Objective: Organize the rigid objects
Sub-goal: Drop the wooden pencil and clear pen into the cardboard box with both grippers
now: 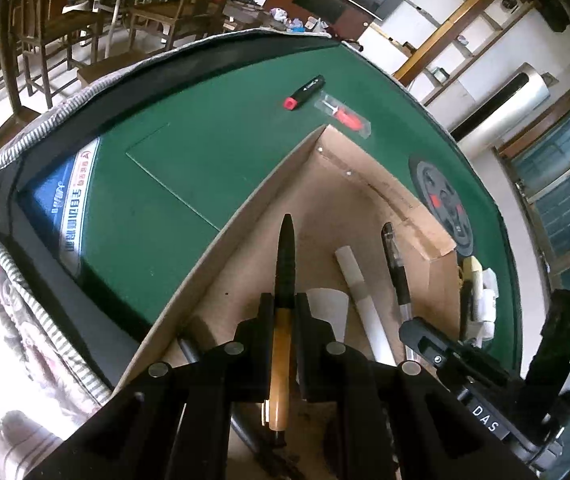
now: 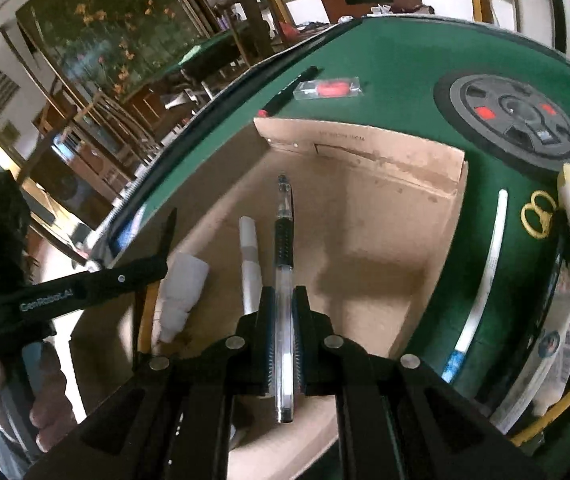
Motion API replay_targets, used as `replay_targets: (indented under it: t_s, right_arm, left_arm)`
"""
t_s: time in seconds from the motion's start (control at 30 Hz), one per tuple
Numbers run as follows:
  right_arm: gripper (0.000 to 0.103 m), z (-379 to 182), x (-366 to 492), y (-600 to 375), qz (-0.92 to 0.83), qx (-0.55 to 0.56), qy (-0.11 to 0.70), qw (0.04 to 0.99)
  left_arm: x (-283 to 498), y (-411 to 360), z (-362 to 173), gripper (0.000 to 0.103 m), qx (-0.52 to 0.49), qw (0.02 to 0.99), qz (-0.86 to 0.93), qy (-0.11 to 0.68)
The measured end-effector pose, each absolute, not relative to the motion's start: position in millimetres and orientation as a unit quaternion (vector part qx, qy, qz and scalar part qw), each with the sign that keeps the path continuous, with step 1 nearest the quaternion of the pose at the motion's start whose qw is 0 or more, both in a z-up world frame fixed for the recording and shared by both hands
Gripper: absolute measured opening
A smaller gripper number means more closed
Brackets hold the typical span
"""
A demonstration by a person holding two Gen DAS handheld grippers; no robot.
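Note:
My left gripper (image 1: 284, 306) is shut on a file with a black blade and a yellow handle (image 1: 283, 280), held over the open cardboard box (image 1: 337, 196). My right gripper (image 2: 283, 300) is shut on a clear gel pen with a black grip (image 2: 284, 264), also over the box (image 2: 365, 168); that pen also shows in the left wrist view (image 1: 395, 264). In the box lie a white tube (image 1: 359, 292) and a white funnel-shaped piece (image 2: 183, 288). The left gripper's body (image 2: 85, 280) shows at the left of the right wrist view.
On the green table (image 1: 189, 168) beyond the box lie a black marker with a red end (image 1: 304, 91) and a red item in a clear packet (image 1: 345, 117). A round black panel (image 2: 513, 116) sits at table centre. White tubes, scissors (image 2: 535, 214) and packets lie to the right.

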State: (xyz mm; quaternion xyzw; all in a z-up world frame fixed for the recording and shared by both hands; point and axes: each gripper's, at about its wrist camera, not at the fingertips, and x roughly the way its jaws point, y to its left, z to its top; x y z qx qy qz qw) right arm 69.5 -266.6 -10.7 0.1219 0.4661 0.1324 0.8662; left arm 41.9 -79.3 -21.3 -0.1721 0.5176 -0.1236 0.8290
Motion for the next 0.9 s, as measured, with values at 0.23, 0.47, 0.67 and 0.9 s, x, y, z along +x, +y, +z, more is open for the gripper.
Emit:
replay_targets:
  t_s: [0.23,0.47,0.67,0.9]
  right_arm:
    - [0.008,-14,76,-258,0.106,0.073,0.477,0.869]
    - [0.016,-14,76,-256,0.111,0.063,0.478,0.869]
    - [0.035,8,51,-271,0.158,0.125,0.436,0.877]
    - [0.035,28,-17,-309,0.184,0.205,0.389,0.879]
  left_arm:
    - [45,-85,-24,0.009,-0.143,0.833,-0.107,0.524]
    - [43,-84,-23,0.021,-0.151,0.835,-0.106,0.518]
    - [27,-92,-8,0.059,-0.129,0.85,-0.11,0.498]
    - [-24,-121,31,0.07,-0.107,0.892,-0.145,0.414]
